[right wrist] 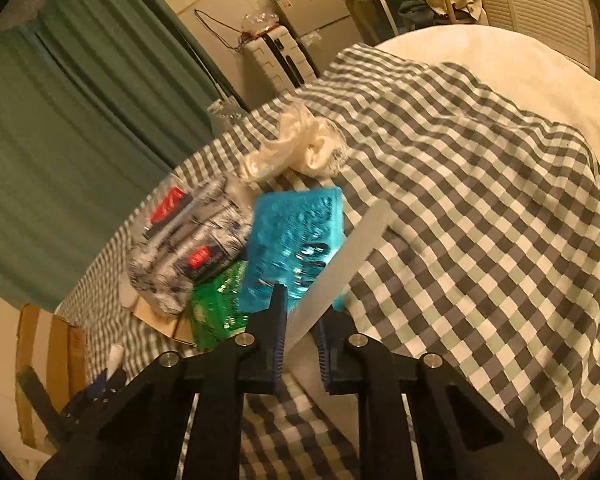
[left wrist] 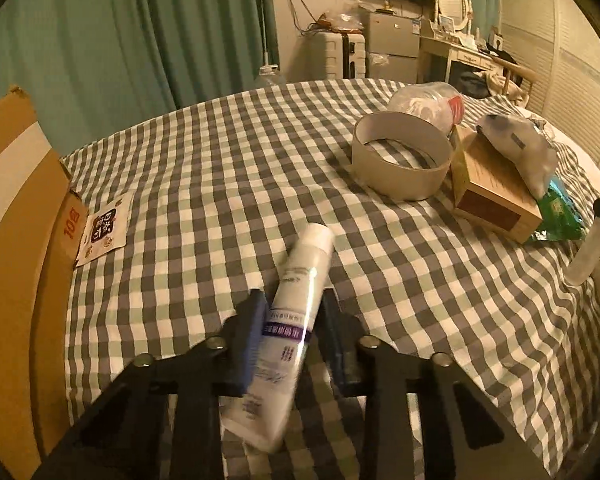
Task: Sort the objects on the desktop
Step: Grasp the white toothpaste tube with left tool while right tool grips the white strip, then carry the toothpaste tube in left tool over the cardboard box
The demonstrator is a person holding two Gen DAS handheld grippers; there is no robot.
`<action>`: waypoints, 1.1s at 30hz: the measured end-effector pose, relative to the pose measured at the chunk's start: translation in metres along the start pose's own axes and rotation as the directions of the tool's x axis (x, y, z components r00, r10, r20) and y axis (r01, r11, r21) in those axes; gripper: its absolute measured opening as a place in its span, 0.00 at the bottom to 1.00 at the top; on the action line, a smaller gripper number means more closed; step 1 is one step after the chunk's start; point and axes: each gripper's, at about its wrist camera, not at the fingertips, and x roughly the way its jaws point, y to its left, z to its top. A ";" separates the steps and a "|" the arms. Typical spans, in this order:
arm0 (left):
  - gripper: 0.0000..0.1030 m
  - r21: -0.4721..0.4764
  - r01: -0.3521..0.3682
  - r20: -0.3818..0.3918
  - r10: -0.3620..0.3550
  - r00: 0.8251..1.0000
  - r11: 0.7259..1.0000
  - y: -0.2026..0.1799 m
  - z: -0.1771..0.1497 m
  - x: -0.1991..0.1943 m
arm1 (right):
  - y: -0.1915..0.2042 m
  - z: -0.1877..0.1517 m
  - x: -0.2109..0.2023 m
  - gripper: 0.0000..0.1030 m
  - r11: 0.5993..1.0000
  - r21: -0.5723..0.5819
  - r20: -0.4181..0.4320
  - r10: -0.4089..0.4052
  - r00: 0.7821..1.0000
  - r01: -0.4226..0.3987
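Observation:
My left gripper (left wrist: 294, 296) is shut on a white tube (left wrist: 296, 320) with a purple band. The tube lies lengthwise between the fingers, its cap pointing away over the checked cloth (left wrist: 220, 160). My right gripper (right wrist: 302, 304) is shut on a long pale flat strip (right wrist: 340, 264), which slants up to the right past a blue packet (right wrist: 296, 240). The strip's lower end is hidden between the fingers. Low at the left edge of the right wrist view, the left gripper (right wrist: 100, 384) shows with the tube's cap.
A pale cardboard ring (left wrist: 400, 160), a brown box (left wrist: 492, 196), a grey pouch (left wrist: 516, 148), a green packet (left wrist: 560, 216) and a clear bag (left wrist: 428, 104) crowd the far right. A small sachet (left wrist: 104, 228) lies beside a big cardboard box (left wrist: 16, 240) on the left.

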 end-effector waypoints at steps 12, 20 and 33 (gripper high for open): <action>0.16 -0.092 0.070 -0.015 -0.072 0.997 0.993 0.010 0.004 -0.038 | 0.031 0.006 -0.030 0.06 0.990 -0.139 0.074 0.024 0.997 -0.014; 0.16 -0.130 0.087 -0.020 -0.090 0.996 0.988 0.007 0.012 -0.085 | 0.073 -0.007 -0.063 0.06 0.966 -0.258 0.079 0.058 0.995 -0.036; 0.17 -0.115 0.118 0.092 -0.108 0.990 0.986 0.005 0.030 -0.176 | 0.147 -0.037 -0.130 0.03 0.900 -0.421 0.090 0.166 0.982 -0.113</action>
